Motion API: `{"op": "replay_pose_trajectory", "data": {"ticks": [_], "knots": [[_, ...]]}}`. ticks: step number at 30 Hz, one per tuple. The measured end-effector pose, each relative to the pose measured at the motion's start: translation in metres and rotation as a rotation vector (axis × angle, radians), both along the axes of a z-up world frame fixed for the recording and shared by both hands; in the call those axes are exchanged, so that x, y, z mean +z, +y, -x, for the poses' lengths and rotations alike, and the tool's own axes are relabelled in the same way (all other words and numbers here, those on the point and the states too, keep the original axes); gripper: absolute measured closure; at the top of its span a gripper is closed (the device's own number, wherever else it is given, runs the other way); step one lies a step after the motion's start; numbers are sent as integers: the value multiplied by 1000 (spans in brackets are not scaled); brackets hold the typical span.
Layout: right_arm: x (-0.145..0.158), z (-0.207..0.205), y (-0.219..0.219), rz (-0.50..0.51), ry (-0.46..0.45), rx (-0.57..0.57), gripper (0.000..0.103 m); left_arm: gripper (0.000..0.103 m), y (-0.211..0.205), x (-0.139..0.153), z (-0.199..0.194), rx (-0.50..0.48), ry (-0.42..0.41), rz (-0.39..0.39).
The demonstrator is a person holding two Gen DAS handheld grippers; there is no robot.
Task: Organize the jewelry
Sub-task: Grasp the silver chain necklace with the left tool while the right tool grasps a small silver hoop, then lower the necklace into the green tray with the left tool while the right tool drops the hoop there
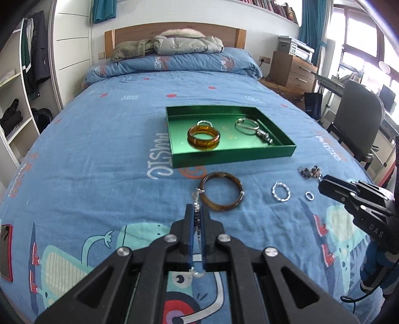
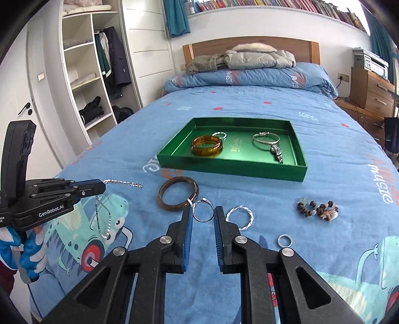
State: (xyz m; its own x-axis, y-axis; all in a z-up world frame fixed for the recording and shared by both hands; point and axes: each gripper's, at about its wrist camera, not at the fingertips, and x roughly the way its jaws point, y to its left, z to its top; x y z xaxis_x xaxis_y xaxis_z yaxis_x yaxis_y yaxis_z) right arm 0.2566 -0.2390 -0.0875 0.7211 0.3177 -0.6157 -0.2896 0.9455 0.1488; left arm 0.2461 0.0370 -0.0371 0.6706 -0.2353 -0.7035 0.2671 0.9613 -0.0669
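Blue bedding (image 1: 99, 154) fills the left wrist view, a green tray (image 1: 232, 152) ahead. Its left gripper (image 1: 196, 211) is clamped on a thin silver chain (image 1: 197, 199), light and limp, likely best pinched mid-length. From the right wrist view, the right gripper (image 2: 203, 214) pinches a stiff silver ring (image 2: 203, 214) across its rim.

A bed (image 1: 124, 139) with a blue cartoon-print sheet fills both views. At its head, a folded blue duvet (image 2: 249, 79) lies against a wooden headboard (image 1: 174, 28), with a grey puffer jacket (image 1: 187, 43) and a fleece (image 1: 129, 49) piled on top. To the left, a white wardrobe (image 2: 82, 74) stands open, clothes hanging inside. A wooden dresser (image 1: 291, 69) carries a printer (image 1: 296, 48). A grey chair (image 1: 359, 124) stands by the window. Teal curtains (image 2: 177, 17) hang beside a bookshelf (image 2: 274, 5).
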Motion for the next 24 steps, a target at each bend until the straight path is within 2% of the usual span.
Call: {"op": "replay_pose_trajectory", "data": {"ticks": [7, 13, 19, 24], "knots": [[49, -8, -26, -12, -83, -27, 86, 99, -17, 57, -18, -42, -72, 61], [79, -55, -45, -18, -115, -57, 86, 99, -44, 99, -73, -61, -106, 116], [79, -123, -54, 0, -115, -83, 86, 99, -84, 103, -157, -67, -81, 141], [64, -185, -59, 5, -86, -94, 86, 99, -124, 82, -224, -76, -47, 105]]}}
